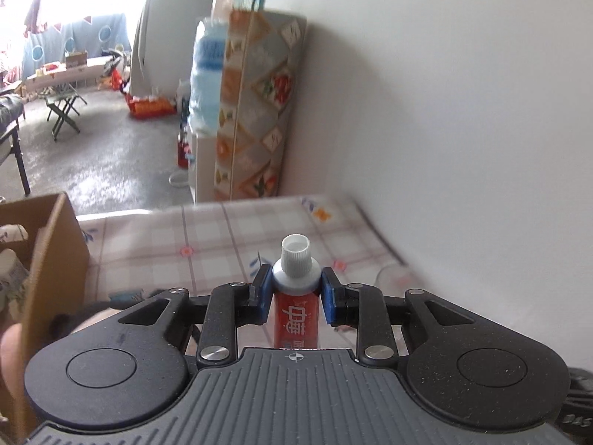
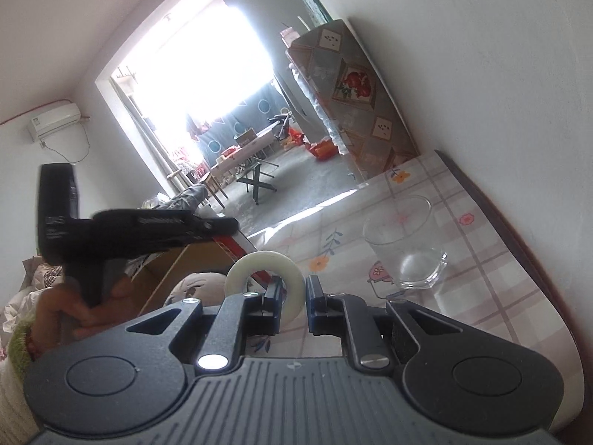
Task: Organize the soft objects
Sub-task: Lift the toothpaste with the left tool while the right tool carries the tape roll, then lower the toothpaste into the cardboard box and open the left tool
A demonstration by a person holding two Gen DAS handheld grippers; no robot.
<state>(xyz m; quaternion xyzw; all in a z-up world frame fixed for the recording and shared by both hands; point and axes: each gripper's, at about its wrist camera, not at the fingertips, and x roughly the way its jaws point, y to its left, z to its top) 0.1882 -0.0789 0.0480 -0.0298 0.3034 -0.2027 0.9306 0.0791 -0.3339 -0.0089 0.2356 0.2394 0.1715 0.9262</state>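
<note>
**Toothpaste up, tape in hand, box waiting**

Checked-cloth worktop [image 2: 481, 278] nearly bare. Brown cardboard box [image 1: 55, 259] already holds soft bundles. Clear drinking glass [image 2: 404, 244] remains. Left gripper [image 1: 295, 289] jaws clamp the red toothpaste tube [image 1: 295, 307]; right gripper [image 2: 294, 298] jaws pinch the white tape ring [image 2: 265, 272].

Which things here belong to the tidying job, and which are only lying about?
Job things:
- toothpaste tube, held in left hand-held gripper
- tape roll, in right hand-held gripper
- cardboard box

Lying about:
- drinking glass
- checked tablecloth
</note>
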